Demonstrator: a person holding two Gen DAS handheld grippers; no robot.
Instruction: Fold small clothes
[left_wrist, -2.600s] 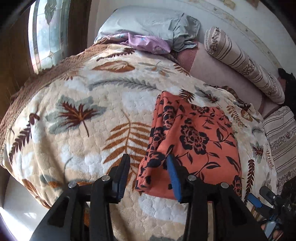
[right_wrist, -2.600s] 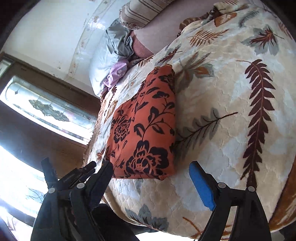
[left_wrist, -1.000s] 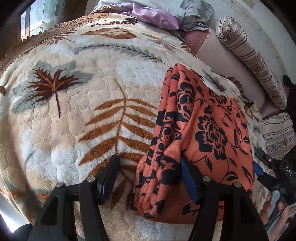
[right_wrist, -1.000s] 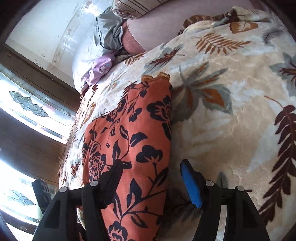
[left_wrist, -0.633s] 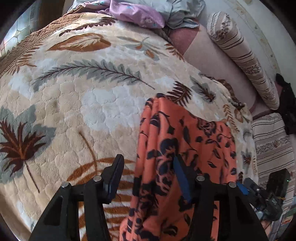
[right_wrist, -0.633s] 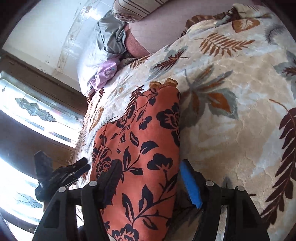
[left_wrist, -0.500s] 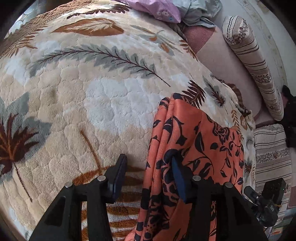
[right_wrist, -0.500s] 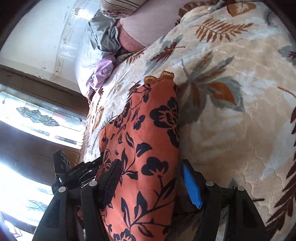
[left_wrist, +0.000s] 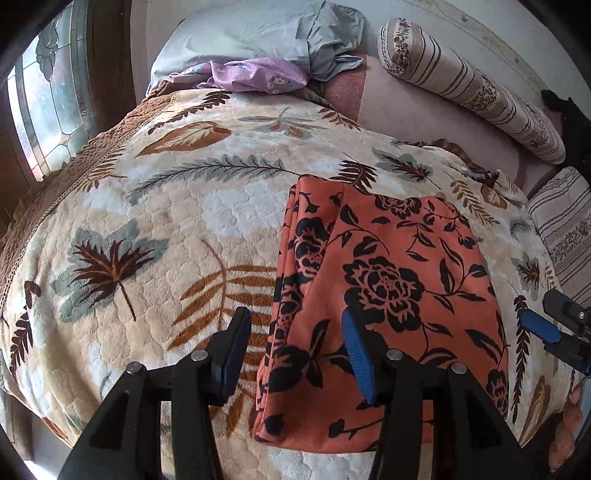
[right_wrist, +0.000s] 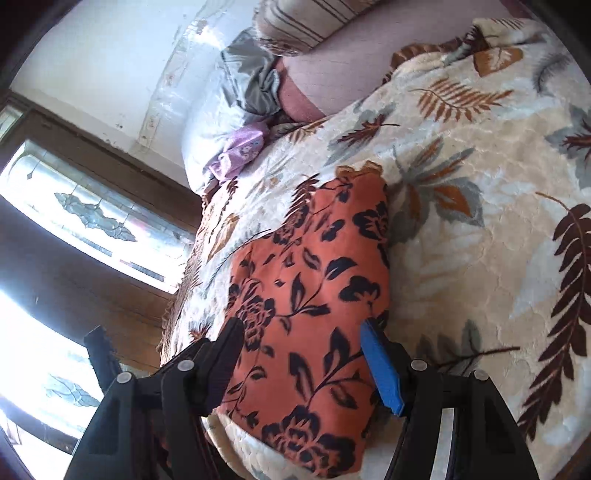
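A folded orange cloth with black flowers (left_wrist: 388, 291) lies flat on a cream leaf-patterned blanket (left_wrist: 155, 221). My left gripper (left_wrist: 295, 350) is open and hovers over the cloth's near left edge, holding nothing. In the right wrist view the same cloth (right_wrist: 314, 295) lies on the blanket (right_wrist: 480, 221). My right gripper (right_wrist: 303, 354) is open above the cloth's near end, holding nothing. The right gripper's blue-padded tip also shows at the right edge of the left wrist view (left_wrist: 546, 328).
A grey pillow (left_wrist: 258, 33) and a lilac garment (left_wrist: 251, 74) lie at the head of the bed. A striped bolster (left_wrist: 472, 88) lies at the back right. A stained-glass window (left_wrist: 48, 92) in dark wood is on the left. The blanket drops off at its near edge.
Both grippers have pulled back and up from the cloth, which now lies flat on the blanket. The left gripper was down at the cloth's left fold and is now above it.
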